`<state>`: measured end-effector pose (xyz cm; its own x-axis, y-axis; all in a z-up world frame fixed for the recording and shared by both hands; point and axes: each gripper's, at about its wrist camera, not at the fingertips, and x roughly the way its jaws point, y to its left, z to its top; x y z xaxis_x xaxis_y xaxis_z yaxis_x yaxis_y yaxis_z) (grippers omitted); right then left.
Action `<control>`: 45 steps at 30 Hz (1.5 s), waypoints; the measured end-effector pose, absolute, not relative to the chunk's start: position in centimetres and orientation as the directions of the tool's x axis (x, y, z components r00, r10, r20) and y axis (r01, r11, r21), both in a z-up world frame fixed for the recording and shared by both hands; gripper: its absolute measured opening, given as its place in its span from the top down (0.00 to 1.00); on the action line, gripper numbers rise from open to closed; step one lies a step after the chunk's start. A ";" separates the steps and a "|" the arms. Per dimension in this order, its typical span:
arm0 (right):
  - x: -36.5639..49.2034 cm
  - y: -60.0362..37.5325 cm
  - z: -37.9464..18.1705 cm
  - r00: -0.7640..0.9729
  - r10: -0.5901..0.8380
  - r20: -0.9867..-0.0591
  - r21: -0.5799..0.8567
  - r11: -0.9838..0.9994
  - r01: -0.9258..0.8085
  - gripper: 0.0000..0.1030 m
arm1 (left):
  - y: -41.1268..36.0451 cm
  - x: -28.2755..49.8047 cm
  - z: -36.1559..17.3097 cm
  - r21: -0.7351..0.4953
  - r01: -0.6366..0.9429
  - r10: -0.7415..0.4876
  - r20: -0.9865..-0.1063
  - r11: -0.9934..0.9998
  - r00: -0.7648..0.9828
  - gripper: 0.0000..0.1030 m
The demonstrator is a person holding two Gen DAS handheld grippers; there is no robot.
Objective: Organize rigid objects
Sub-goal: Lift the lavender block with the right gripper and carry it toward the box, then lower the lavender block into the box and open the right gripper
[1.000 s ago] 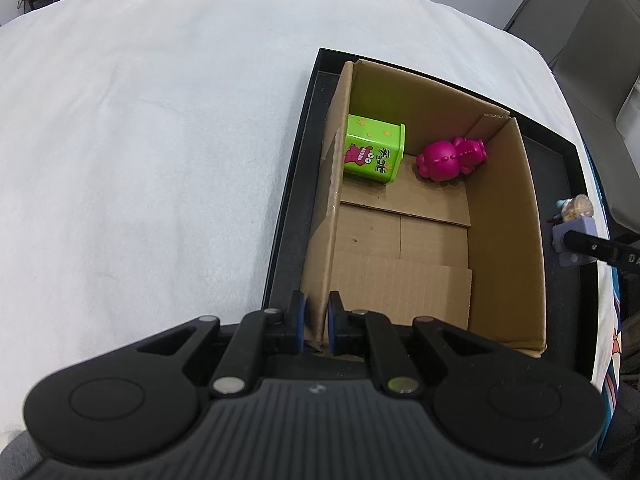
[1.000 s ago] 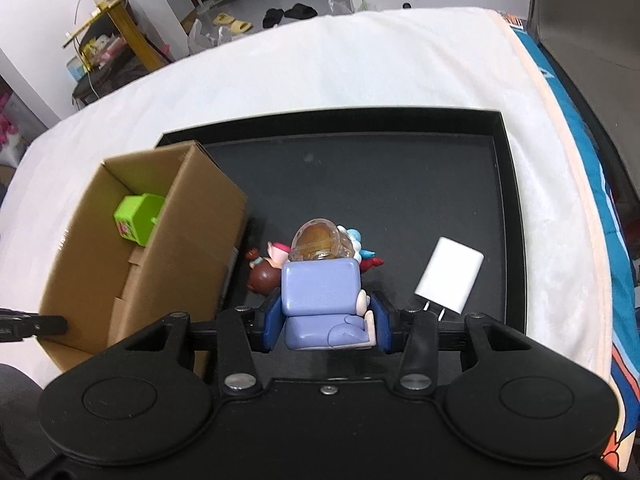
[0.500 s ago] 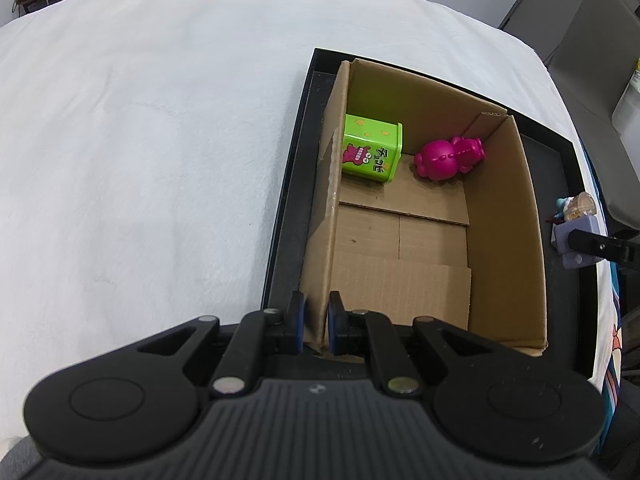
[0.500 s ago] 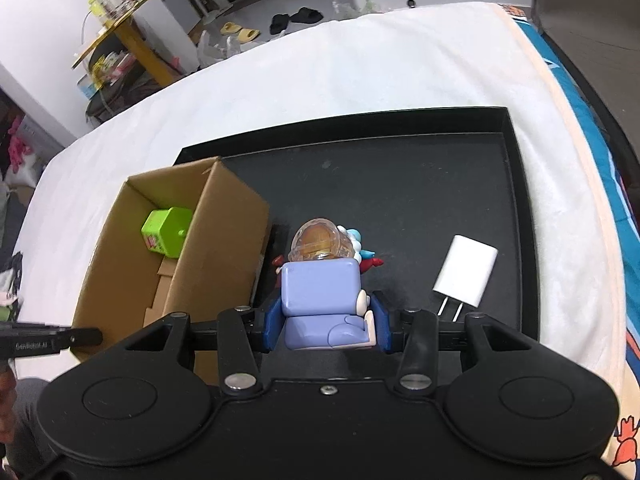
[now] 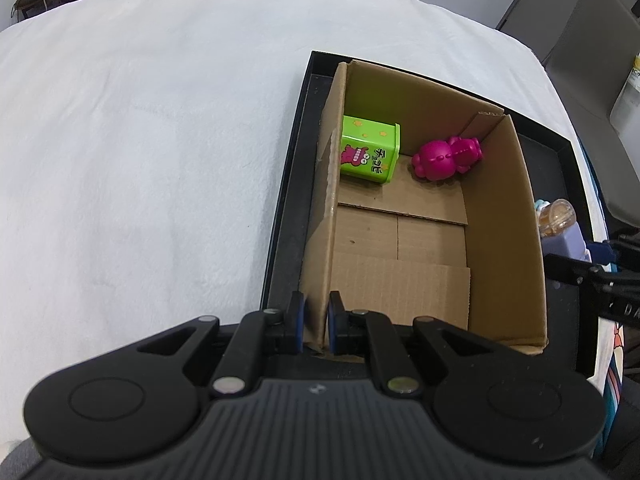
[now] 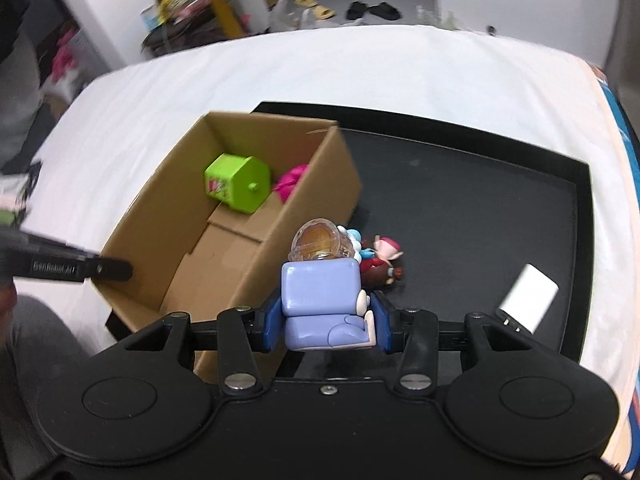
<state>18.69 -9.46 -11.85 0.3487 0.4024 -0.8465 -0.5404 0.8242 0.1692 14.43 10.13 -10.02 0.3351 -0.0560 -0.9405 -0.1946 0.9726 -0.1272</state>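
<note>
Cardboard box (image 5: 500,240) wall was pinched by the left hand-held gripper (image 5: 314,322) at 6 o'clock; the right hand-held gripper (image 6: 326,322) clasped a lilac toy (image 6: 322,294).

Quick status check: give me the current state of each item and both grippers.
left gripper: shut on cardboard box wall
right gripper: shut on lavender toy, lifted
cardboard box: open, upright on black tray
green container: inside box
pink figure: inside box
white charger: on tray
small figurine: on tray
</note>
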 end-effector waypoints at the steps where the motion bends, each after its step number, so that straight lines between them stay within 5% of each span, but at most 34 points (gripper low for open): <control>1: 18.4 -9.0 -11.7 0.352 0.393 -0.850 0.141 0.812 -0.566 0.57 | 10.1 14.5 -10.0 -0.127 -0.191 -0.056 -0.940 0.973 0.336 0.90; 20: 15.7 -4.7 -11.1 0.318 0.232 -0.919 -0.117 0.610 -0.784 0.58 | 9.9 13.8 -9.8 -0.116 -0.174 -0.045 -0.930 0.978 0.365 0.91; 45: 17.6 -2.0 -5.7 0.361 0.248 -0.899 -0.161 0.579 -0.799 0.57 | 10.3 13.3 -9.9 -0.162 -0.178 -0.086 -0.924 0.971 0.373 0.90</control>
